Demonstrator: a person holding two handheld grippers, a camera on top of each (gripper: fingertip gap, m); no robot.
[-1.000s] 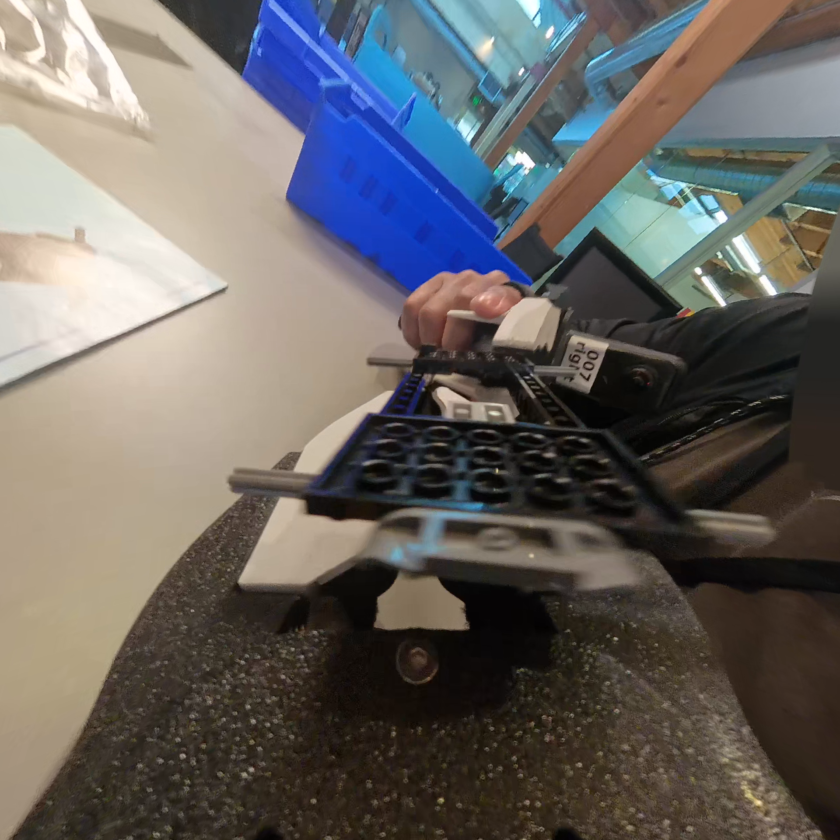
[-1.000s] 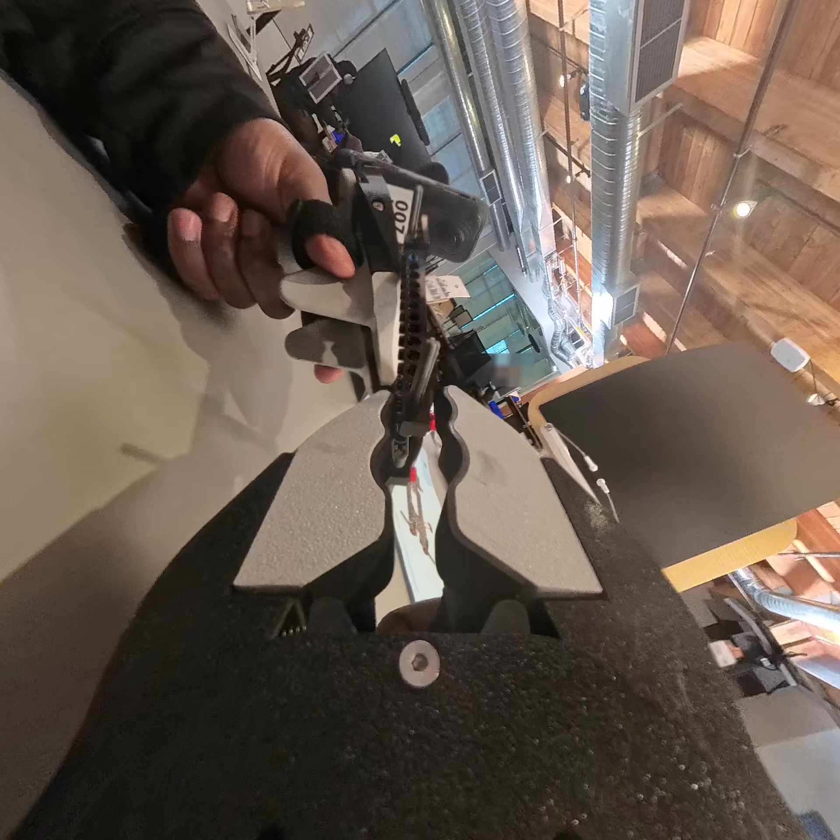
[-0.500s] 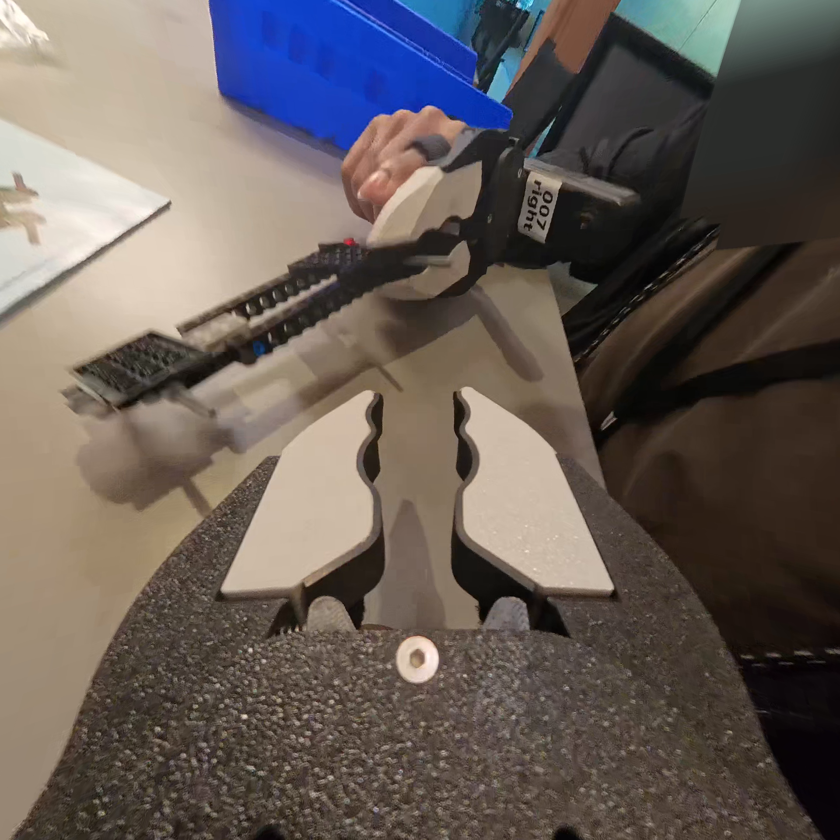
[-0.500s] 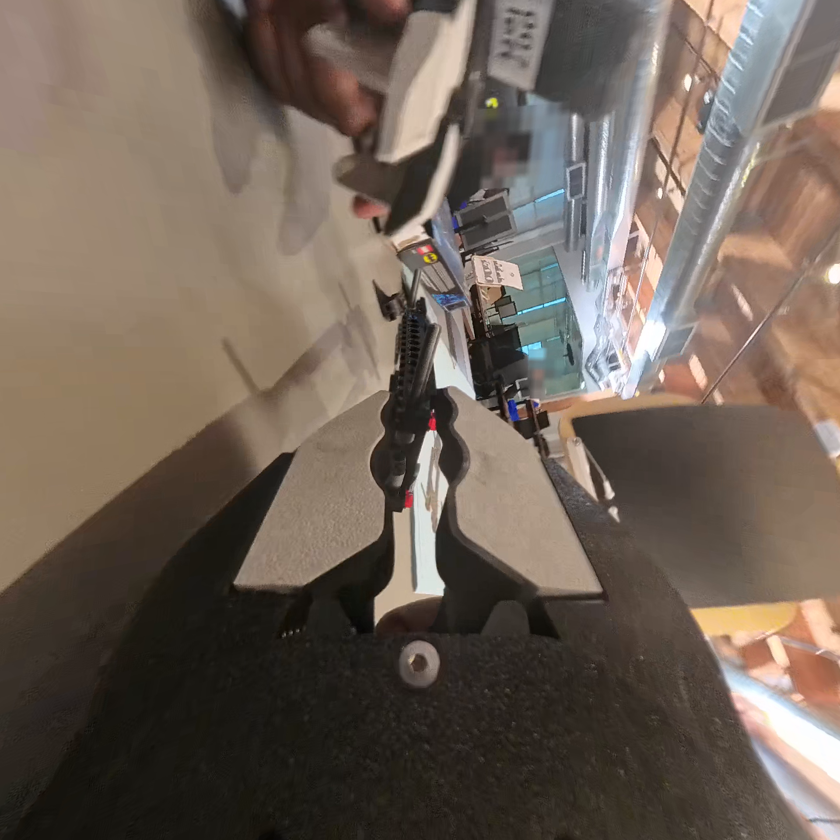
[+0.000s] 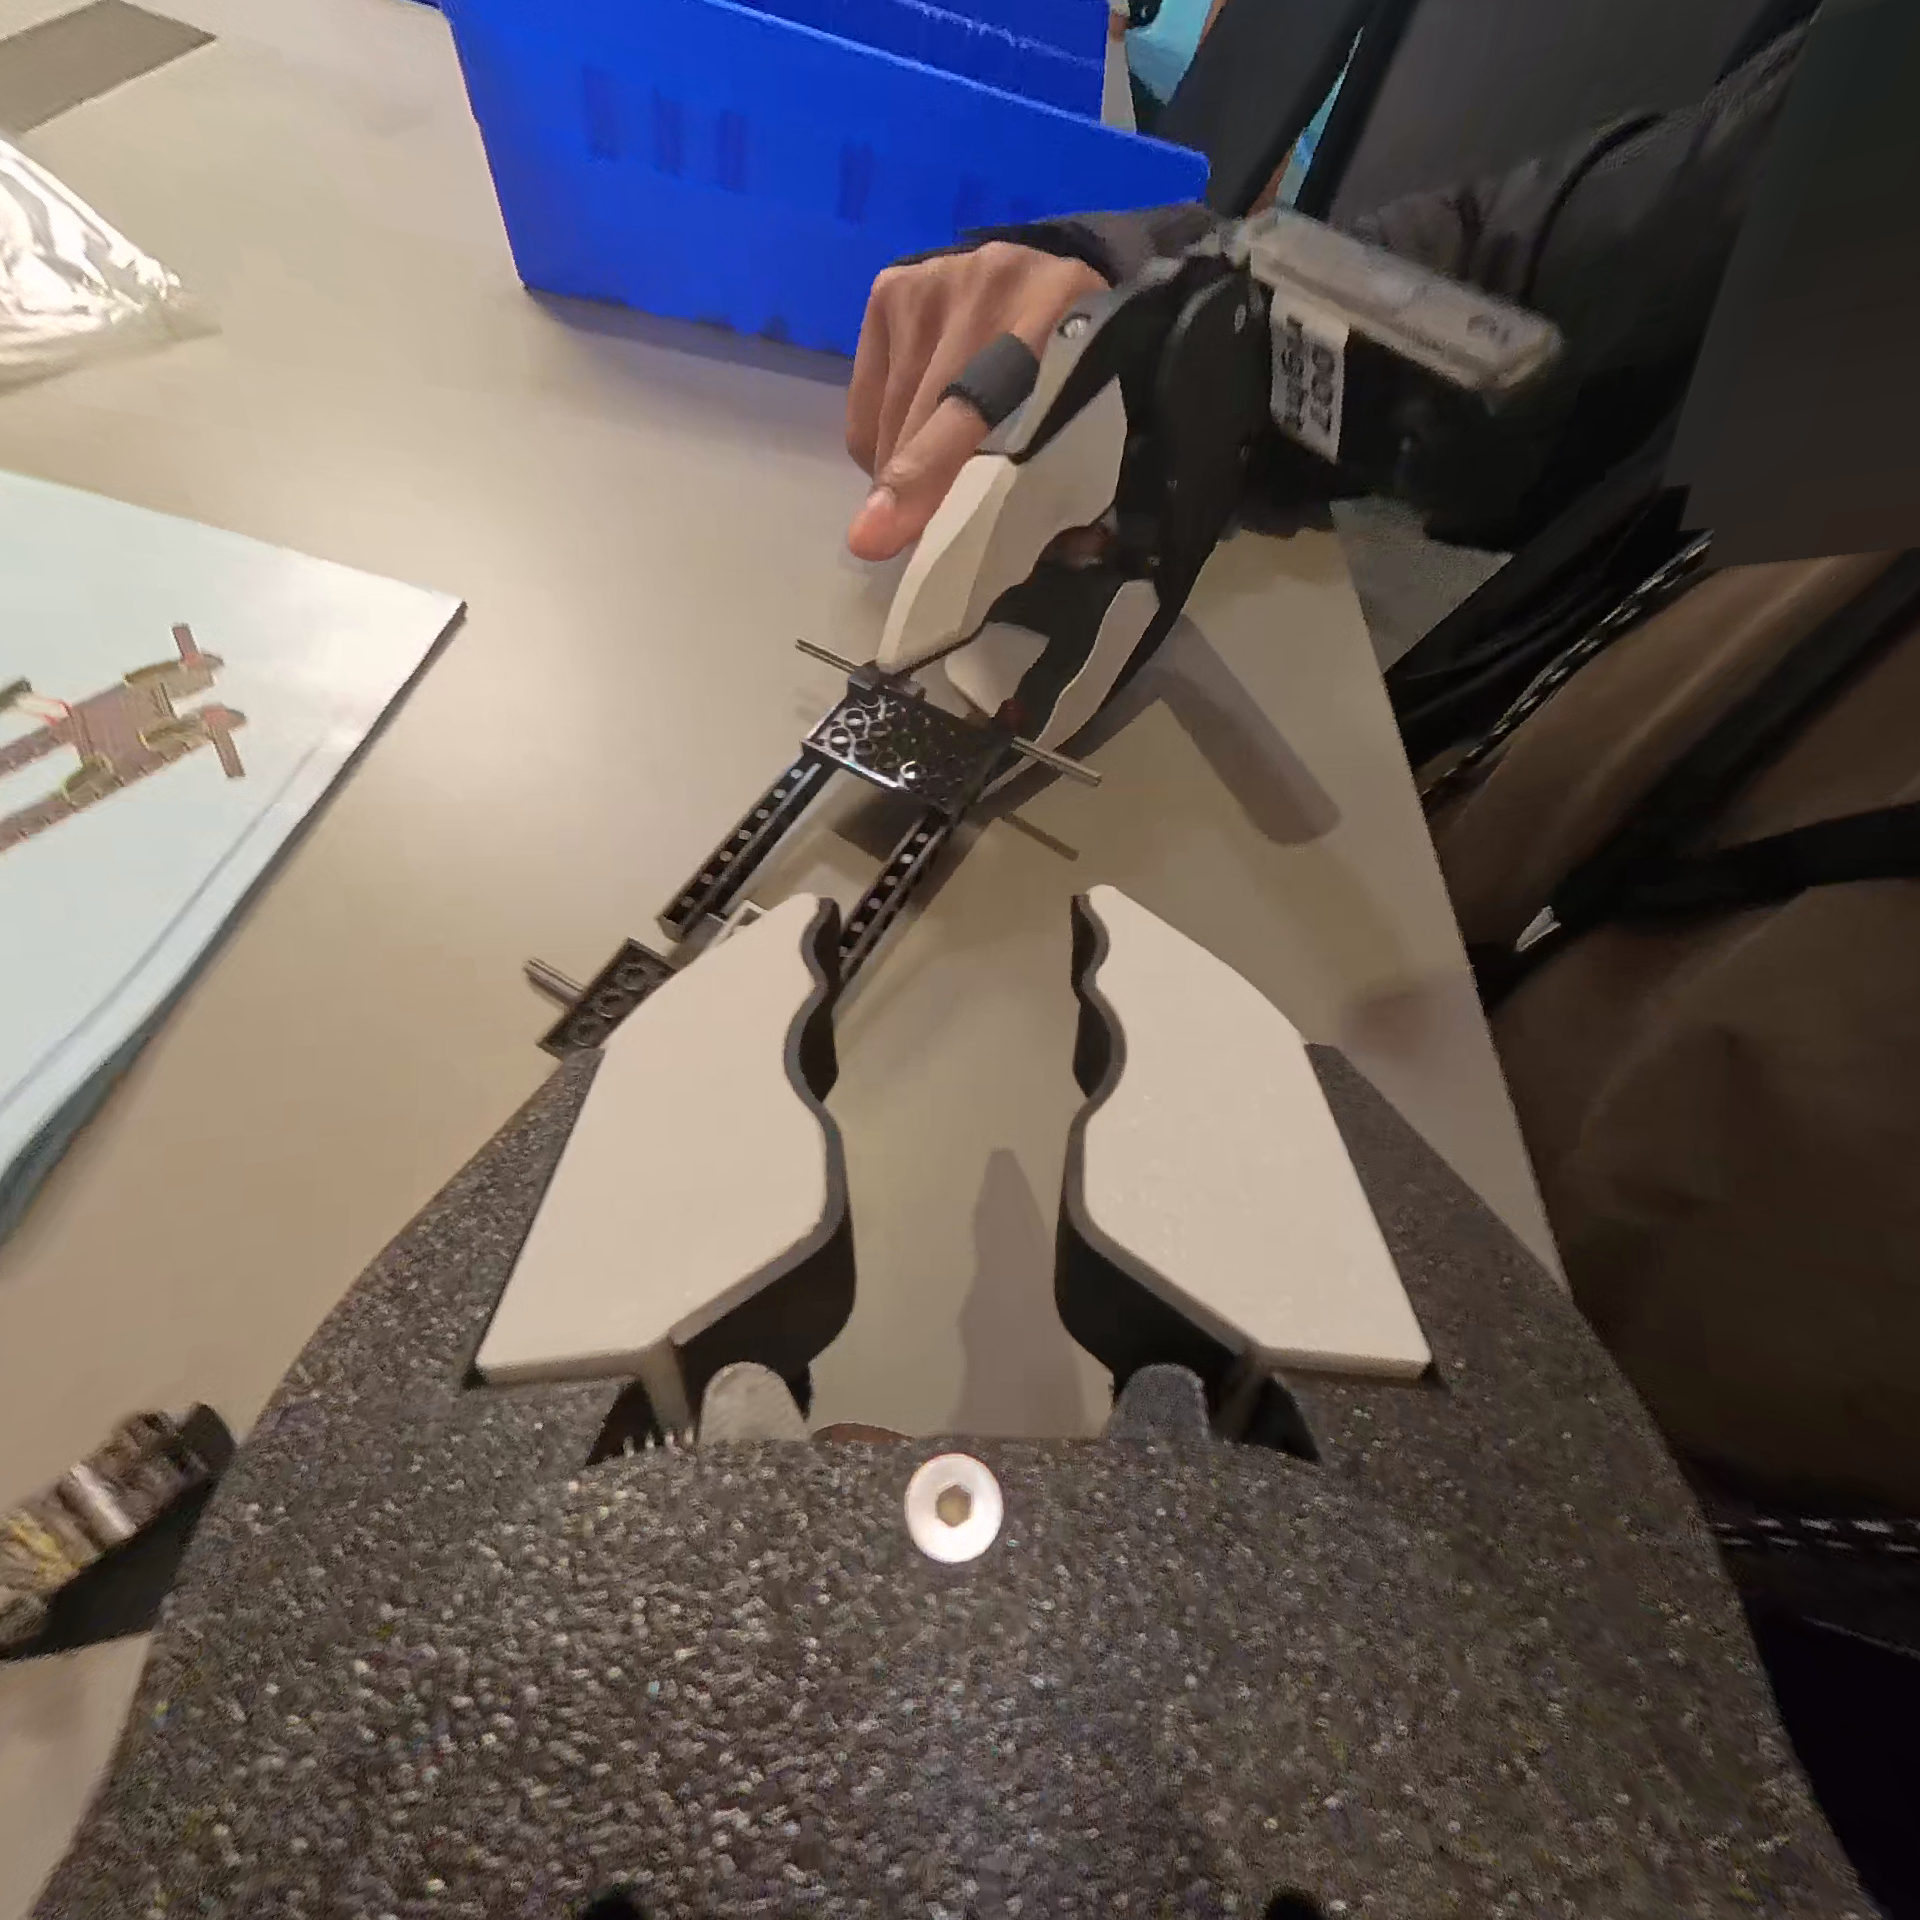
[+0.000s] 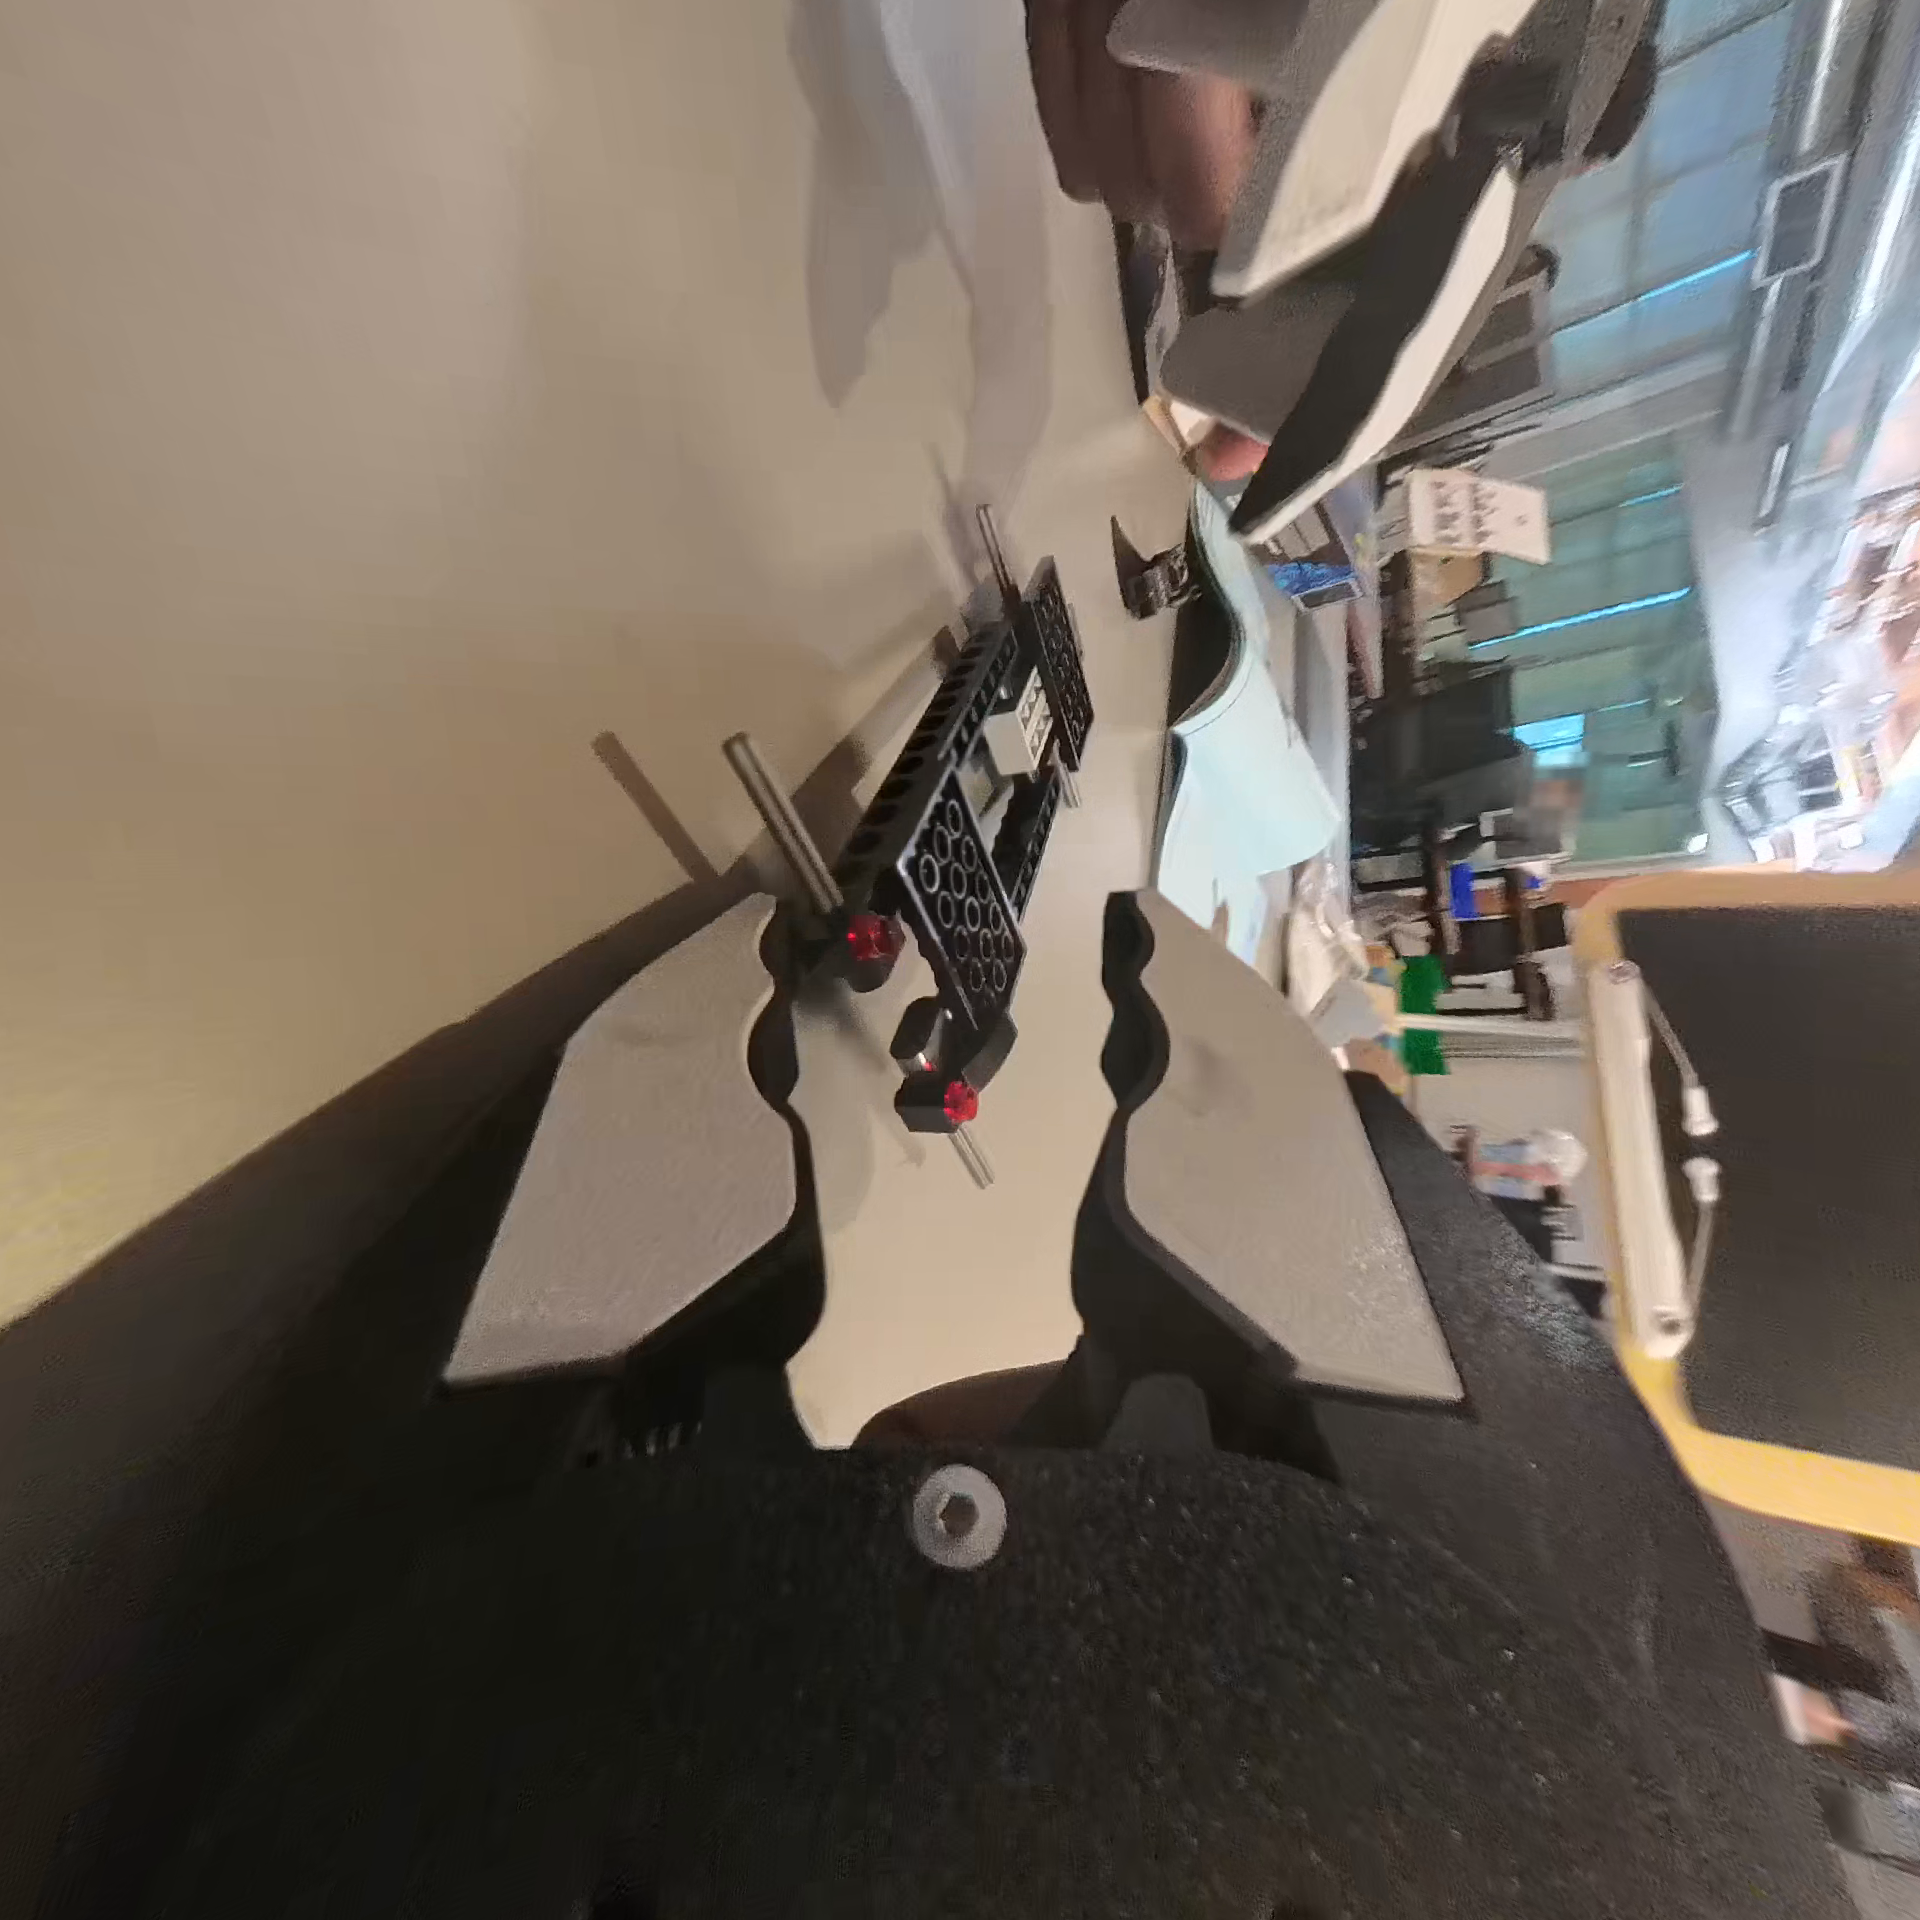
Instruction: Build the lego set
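Warm, even overhead light fell on the table point(image 5: 395, 436), casting soft shadows. Both views bent strongly at the edges; motion blur smeared the right one, and daylight glared through distant windows point(image 6: 1621, 540).

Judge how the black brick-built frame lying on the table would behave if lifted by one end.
The black frame looks light. Pressed-together plates might separate under a hard squeeze. Its thin grey axles protrude and could snag or slide out.
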